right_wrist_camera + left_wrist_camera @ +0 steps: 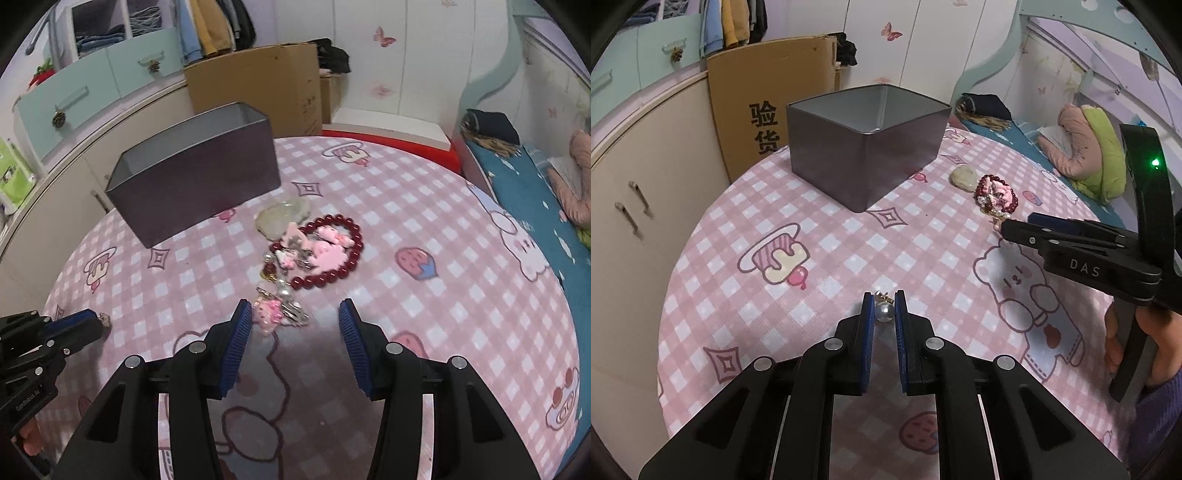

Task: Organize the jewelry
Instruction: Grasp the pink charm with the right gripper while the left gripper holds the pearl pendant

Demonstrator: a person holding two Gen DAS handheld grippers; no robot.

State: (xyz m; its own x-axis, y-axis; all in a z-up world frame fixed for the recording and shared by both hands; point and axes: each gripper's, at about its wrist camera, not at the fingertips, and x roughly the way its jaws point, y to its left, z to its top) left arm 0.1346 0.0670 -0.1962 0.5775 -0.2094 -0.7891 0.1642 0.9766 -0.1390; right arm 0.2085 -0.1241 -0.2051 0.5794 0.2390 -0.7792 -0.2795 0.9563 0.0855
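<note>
Left gripper [884,308] jaws clamped on pearl earring [884,311], lower centre; open grey tin box [864,147] straight ahead, upper centre. Right gripper [295,317] jaws apart, pink charm [269,314] against left pad.

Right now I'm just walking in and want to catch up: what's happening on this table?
A person is sorting jewelry with two handheld grippers. The left gripper is closed on a pearl earring just above the pink tablecloth. The right gripper is open, reaching toward a pile with a red bead bracelet. The grey tin box waits nearby.
</note>
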